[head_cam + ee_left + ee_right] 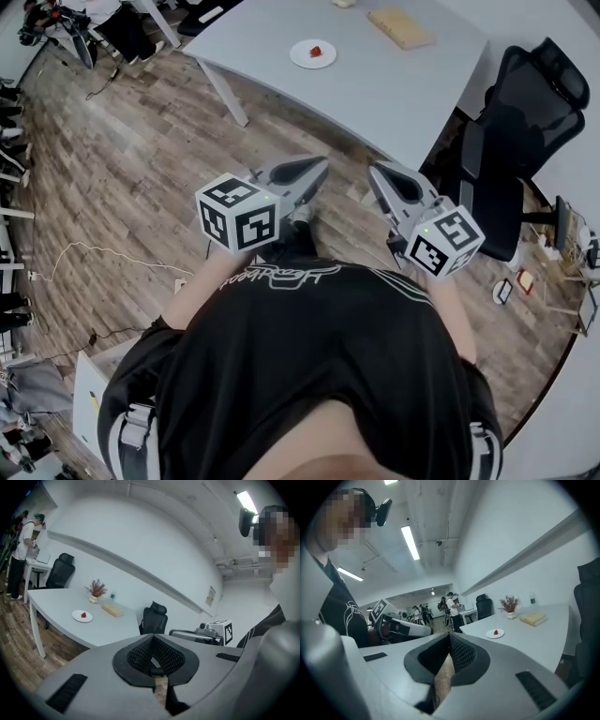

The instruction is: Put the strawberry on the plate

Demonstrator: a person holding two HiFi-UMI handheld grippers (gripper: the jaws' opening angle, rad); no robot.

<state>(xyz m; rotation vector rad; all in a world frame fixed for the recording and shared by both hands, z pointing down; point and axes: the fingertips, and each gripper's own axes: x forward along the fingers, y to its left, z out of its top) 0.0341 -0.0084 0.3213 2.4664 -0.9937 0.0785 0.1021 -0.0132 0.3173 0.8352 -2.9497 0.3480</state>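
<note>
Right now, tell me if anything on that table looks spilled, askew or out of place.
Nothing stands out. The strawberry sits on the plate, which lies flat on the table. The tan block lies flat near the far edge, and the vase stands upright. No spill shows.

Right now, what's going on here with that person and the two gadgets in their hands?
A person stands on the wooden floor, away from the white table, holding a two-jaw gripper in each hand. The left gripper and right gripper are both shut and empty, held near the chest and pointing toward the table. The strawberry already lies on the small plate there; neither gripper is touching it.
</note>
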